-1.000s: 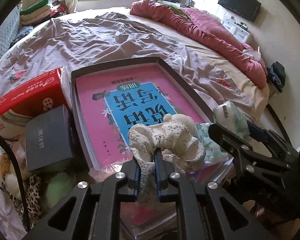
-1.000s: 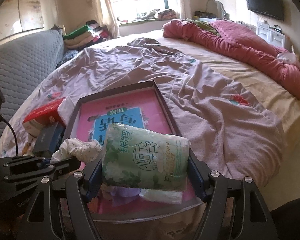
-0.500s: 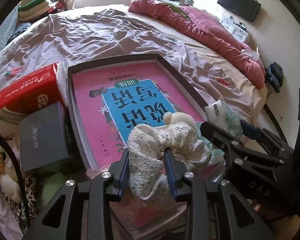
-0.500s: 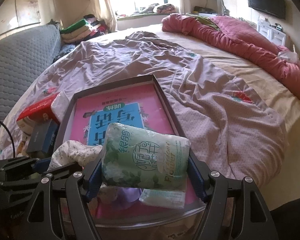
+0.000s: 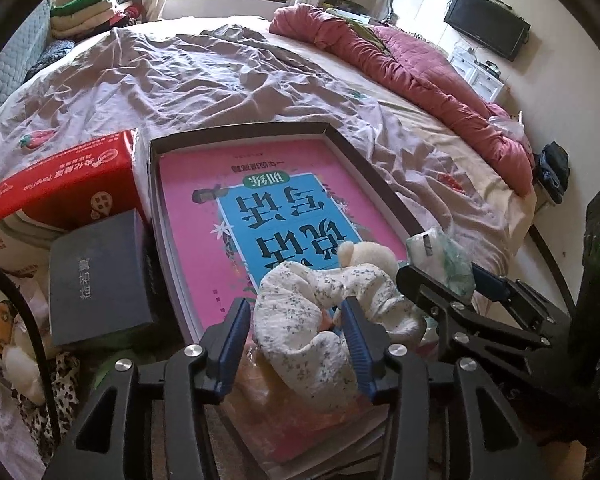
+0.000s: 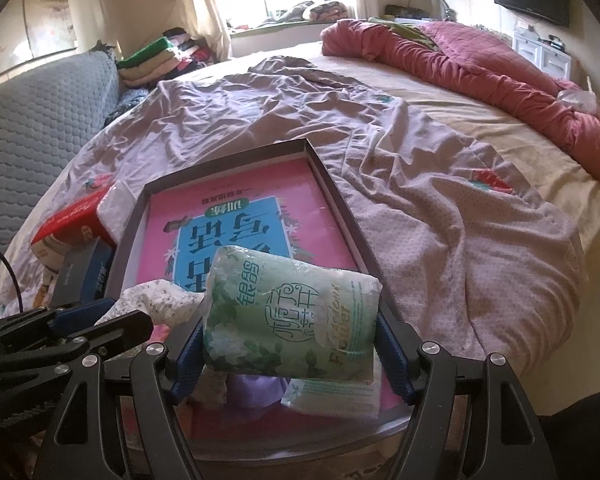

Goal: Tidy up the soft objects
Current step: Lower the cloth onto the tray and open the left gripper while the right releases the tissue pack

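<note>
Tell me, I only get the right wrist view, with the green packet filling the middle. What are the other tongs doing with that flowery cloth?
Observer: The left tongs are open. The floral scrunchie lies loose on the pink book, not pinched.
Visitor: Is anything hiding behind my green packet?
Observer: Yes, a cream plush piece sits just beyond the scrunchie.
Visitor: And left of the dark grey box?
Observer: Below that dark grey box there is leopard-print fabric, which is out of your frame.
</note>
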Motion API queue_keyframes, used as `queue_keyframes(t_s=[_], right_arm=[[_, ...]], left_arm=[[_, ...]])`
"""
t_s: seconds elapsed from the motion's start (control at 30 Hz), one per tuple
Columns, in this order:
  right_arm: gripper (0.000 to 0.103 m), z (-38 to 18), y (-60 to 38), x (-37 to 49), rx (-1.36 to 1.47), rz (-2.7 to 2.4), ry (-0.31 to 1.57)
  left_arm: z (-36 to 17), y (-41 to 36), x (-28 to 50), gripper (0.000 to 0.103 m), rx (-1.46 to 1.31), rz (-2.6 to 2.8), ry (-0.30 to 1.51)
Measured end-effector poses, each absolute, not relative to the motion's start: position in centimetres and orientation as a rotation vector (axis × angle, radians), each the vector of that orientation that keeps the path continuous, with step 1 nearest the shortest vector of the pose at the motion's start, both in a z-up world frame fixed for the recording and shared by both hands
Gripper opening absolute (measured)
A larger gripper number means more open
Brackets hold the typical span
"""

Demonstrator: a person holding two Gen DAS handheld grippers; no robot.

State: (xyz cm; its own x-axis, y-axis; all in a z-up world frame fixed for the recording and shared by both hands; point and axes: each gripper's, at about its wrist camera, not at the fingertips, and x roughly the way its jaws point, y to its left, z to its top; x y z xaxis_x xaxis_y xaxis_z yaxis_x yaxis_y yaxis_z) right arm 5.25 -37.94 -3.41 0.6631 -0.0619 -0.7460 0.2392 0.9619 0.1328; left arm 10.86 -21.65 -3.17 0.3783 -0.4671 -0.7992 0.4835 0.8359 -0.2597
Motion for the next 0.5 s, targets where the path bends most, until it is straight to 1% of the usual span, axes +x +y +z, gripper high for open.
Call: queue_keyframes(t_s=[0.37, 0.43, 0.5], right_arm=[[0.076, -3.9, -38.1, 5.5, 0.259, -0.167, 0.831], [0.076, -3.9, -38.0, 5.5, 0.261, -0.164, 0.828], [0.077, -3.9, -37.9, 5.6, 0.256, -0.162, 0.834]], left_arm=[[-2.6, -20.9, 11.0, 0.051, 0.006, -0.590, 1.005], [-2.3, -20.6, 11.0, 0.055, 0.003, -0.579, 0.996], [-2.2, -20.3, 11.0, 0.055, -0.009, -0.581, 0.995]])
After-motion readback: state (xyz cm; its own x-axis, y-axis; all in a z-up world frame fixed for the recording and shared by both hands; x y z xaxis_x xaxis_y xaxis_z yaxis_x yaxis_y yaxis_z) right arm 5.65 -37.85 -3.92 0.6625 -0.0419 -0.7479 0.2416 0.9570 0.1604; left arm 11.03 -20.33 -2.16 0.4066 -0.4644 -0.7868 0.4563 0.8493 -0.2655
